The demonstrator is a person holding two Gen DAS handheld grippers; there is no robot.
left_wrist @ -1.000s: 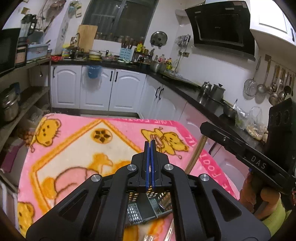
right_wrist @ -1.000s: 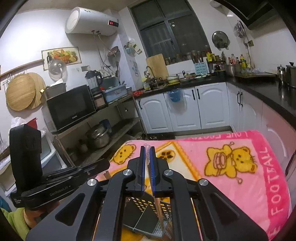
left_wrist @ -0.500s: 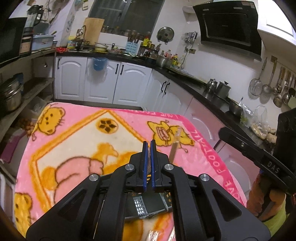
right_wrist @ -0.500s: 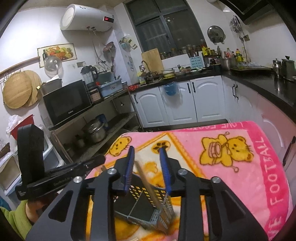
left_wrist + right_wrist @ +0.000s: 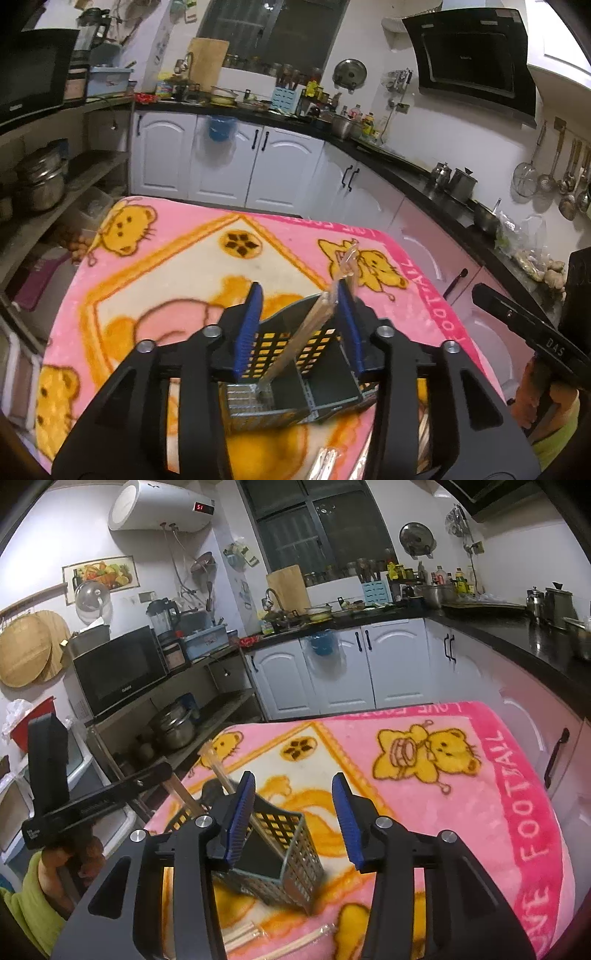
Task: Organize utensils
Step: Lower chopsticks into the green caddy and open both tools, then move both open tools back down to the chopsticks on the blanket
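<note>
A cluttered kitchen surrounds a table under a pink blanket (image 5: 177,258). In the left wrist view the left gripper (image 5: 299,325), jaws wide and empty, straddles the perforated caddy (image 5: 295,376) near the blanket's near edge; wrapped chopsticks (image 5: 314,325) lean inside and could tip it.

In the right wrist view the right gripper (image 5: 291,816) is spread and empty; loose chopsticks (image 5: 295,941) lie beside the caddy

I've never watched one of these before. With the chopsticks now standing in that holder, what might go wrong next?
Two things, I'd guess.

1. The wrapped chopsticks lean steeply against the rim of the perforated utensil holder. The open left hand-held gripper sits right beside them and might snag them when it pulls away.

2. The holder stands on a soft pink blanket, so a nudge might tip it.

More wrapped pairs lie flat beside the holder.
</note>
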